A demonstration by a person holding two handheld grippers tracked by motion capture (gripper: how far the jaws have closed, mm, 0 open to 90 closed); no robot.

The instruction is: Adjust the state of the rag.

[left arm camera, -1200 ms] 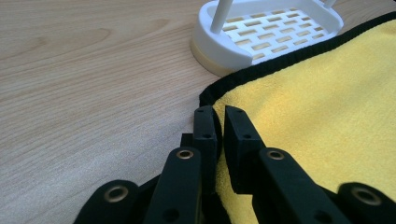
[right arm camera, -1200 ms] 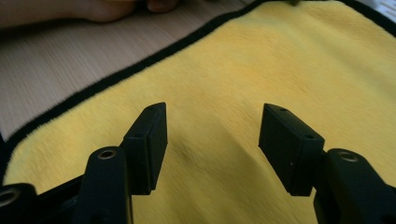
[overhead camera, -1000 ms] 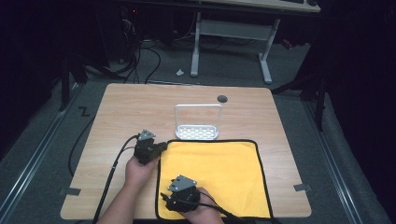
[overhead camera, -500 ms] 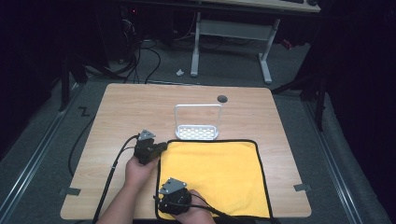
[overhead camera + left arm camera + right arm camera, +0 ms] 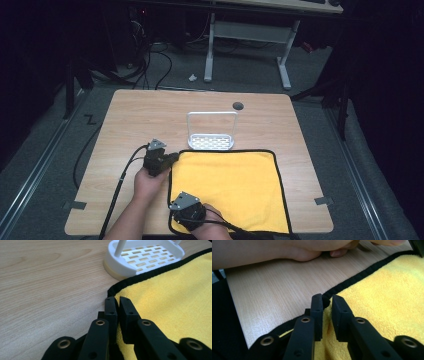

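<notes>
A yellow cloth with a black hem lies flat on the near right part of the wooden table. My left gripper sits at the cloth's far left corner. In the left gripper view it is shut on the hem of the cloth. My right gripper is at the cloth's near left corner. Its jaws have just been closing, and in the right gripper view it pinches a bunched fold of the cloth and its hem. The left hand crosses the top of that view.
A white slotted rack with a wire handle stands just beyond the cloth's far edge, also close by in the left gripper view as the rack. A round cable hole is behind it. Bare wood lies to the left. Cables trail off the near edge.
My right gripper has shifted slightly left and nearer to the cloth's near left corner and has closed on it. The left gripper has stayed at the far left corner.
</notes>
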